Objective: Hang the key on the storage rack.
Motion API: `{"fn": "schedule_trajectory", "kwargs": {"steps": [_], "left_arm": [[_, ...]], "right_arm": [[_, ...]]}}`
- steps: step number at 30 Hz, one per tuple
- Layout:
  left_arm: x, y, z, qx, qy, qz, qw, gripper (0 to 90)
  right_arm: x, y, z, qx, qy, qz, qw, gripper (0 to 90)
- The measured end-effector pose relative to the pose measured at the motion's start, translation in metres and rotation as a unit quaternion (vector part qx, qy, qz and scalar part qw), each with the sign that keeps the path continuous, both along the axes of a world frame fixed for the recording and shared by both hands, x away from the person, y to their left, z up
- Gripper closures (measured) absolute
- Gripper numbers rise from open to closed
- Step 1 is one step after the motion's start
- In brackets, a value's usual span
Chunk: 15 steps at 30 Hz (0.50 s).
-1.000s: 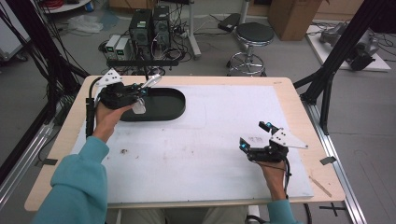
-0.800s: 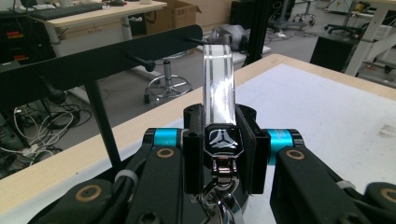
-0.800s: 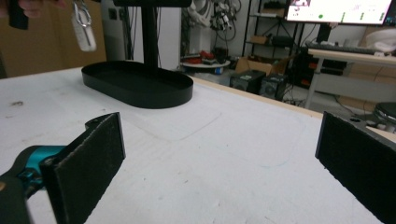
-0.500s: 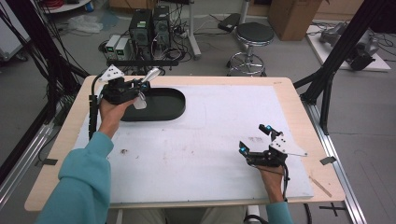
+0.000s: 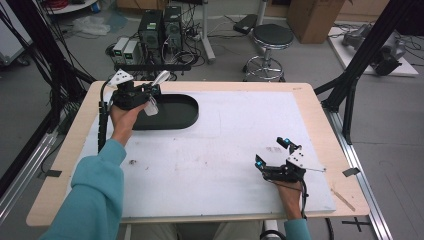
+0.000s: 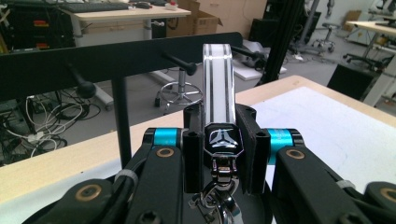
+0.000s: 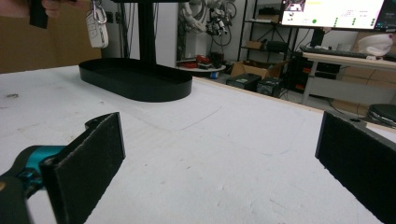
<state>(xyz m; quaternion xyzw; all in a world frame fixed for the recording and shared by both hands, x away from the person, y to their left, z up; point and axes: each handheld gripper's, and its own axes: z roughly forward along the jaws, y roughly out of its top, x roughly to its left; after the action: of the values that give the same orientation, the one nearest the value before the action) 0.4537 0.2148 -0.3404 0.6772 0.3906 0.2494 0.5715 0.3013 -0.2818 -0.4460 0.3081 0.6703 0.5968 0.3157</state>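
High view: left gripper (image 5: 150, 92) lifts a key fob (image 6: 218, 109) beside the black stand (image 6: 119, 63).
Its jaws clamp the strap, fob dangling below them over the oval tray (image 5: 172, 114); right gripper (image 5: 274, 154) jaws wide apart.

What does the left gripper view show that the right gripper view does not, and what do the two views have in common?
Left gripper view alone: the left gripper shut on a white strap with dark stripes, a metal clasp hanging below, and the rack's pegs.

Right gripper view alone: the right gripper open over bare table, the black oval tray, and a white key fob hanging above it.

Both: the white tabletop and the rack's upright post.
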Motion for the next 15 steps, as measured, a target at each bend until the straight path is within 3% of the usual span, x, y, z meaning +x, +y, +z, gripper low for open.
{"fn": "schedule_trajectory", "kwargs": {"steps": [11, 15], "left_arm": [[0.009, 0.002, 0.001, 0.013, 0.004, 0.009, 0.9999, 74.2], [0.012, 0.001, 0.003, 0.028, 0.006, 0.014, 0.9995, 74.2]], "right_arm": [[0.000, 0.002, -0.003, -0.006, 0.001, 0.000, 1.0000, 0.8], [0.000, 0.002, -0.003, -0.007, 0.000, 0.000, 1.0000, 0.8]]}}
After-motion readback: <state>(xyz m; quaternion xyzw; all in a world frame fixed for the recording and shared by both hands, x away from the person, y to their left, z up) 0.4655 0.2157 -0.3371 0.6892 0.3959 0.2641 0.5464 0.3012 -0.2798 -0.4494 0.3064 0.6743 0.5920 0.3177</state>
